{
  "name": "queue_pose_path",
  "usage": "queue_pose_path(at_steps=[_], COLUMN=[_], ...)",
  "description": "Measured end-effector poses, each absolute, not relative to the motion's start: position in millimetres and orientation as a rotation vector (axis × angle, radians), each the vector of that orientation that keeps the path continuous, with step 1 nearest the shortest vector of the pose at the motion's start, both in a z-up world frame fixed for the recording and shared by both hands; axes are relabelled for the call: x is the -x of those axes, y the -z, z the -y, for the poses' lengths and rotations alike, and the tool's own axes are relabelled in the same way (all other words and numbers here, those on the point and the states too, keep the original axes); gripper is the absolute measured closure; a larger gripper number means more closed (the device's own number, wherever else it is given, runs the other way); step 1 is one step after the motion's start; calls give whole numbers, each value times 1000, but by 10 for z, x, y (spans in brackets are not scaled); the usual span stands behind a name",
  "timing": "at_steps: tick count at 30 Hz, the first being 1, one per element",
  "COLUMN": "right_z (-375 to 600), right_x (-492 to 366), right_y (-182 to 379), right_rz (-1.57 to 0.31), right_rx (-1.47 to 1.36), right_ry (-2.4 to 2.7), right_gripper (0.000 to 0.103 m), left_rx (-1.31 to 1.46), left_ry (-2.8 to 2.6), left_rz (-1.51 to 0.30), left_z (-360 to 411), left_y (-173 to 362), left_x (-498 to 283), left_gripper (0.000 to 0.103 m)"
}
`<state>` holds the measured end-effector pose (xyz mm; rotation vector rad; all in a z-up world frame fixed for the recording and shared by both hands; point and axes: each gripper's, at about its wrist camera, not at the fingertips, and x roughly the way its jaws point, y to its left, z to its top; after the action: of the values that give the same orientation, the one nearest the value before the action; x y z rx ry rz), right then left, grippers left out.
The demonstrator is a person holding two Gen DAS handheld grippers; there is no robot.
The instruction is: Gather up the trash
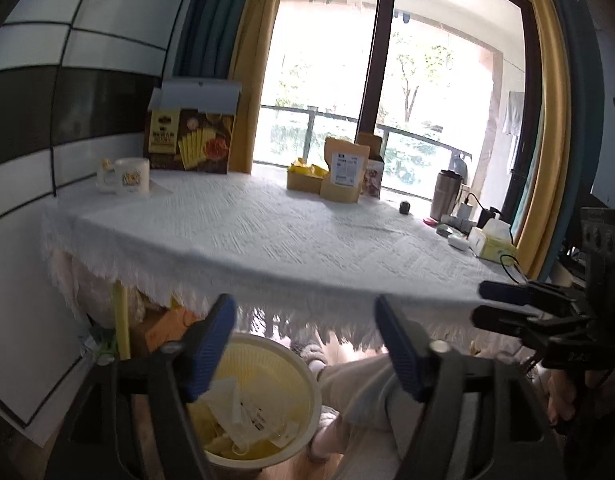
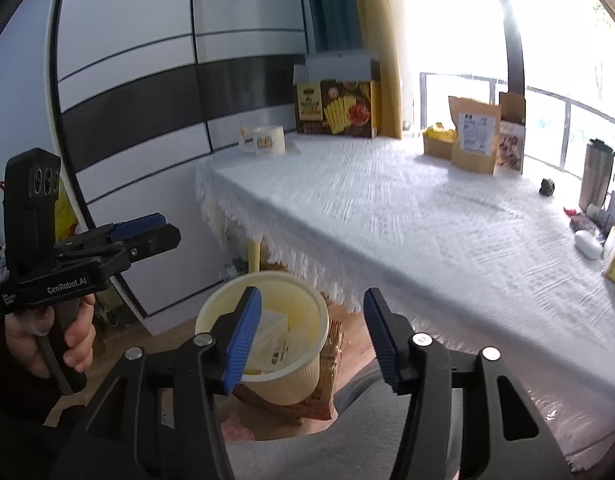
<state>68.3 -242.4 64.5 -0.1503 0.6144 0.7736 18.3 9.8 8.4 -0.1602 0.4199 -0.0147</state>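
Our left gripper [image 1: 305,346] has its jaws spread wide with nothing between them, and our right gripper [image 2: 312,336] has its jaws parted too, also empty. Below and just beyond both pairs of blue pads sits the pale yellow bin [image 2: 267,356], resting on a brown carton [image 2: 327,392] on the floor, half tucked under the fringe of the counter [image 1: 267,240]. Crumpled white and yellow wrappers [image 1: 243,420] lie inside it. In the left wrist view a light-trousered leg [image 1: 355,392] lies just right of the bin. The white cloth on the counter is bare across its middle. Along the far edge stand a white mug [image 1: 132,176], a tall brown biscuit box [image 1: 193,136] with its flap up, a low yellow box [image 1: 305,178], a kraft pouch [image 1: 343,176] and a smaller carton [image 1: 373,178] beside it. Further right are a steel flask [image 1: 445,196], a tissue pack [image 1: 491,242] and some small items we cannot make out.
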Motion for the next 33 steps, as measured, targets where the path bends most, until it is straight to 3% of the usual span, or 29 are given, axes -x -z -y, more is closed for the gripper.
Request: queue_pose_path(at_steps=[3,5,10,21,33], right_z=[2477,2514,2587,2562,2385], right_x=[-614,-572,-501,-403,-556], right_y=[-779,-864,-1070,-1274,-1097], right_rz=[-585,-566,-515,-453,-508], right_rx=[151,143,128,147,129], right_ry=[-778,-782,-781,-759,-771], right_gripper=[33,21,8,5,5], left_rx=[157,157,119,81,114], left_ry=[9,12,-12,12,42], left_rz=[-395,-383,-343,-320,-382], left_z=[-93,-99,-91,-154,-342], left_y=[-192,-253,-385,-426,-246], left_x=[-121,-88,-6,36,-54], left_gripper=[9,7,4,0,0])
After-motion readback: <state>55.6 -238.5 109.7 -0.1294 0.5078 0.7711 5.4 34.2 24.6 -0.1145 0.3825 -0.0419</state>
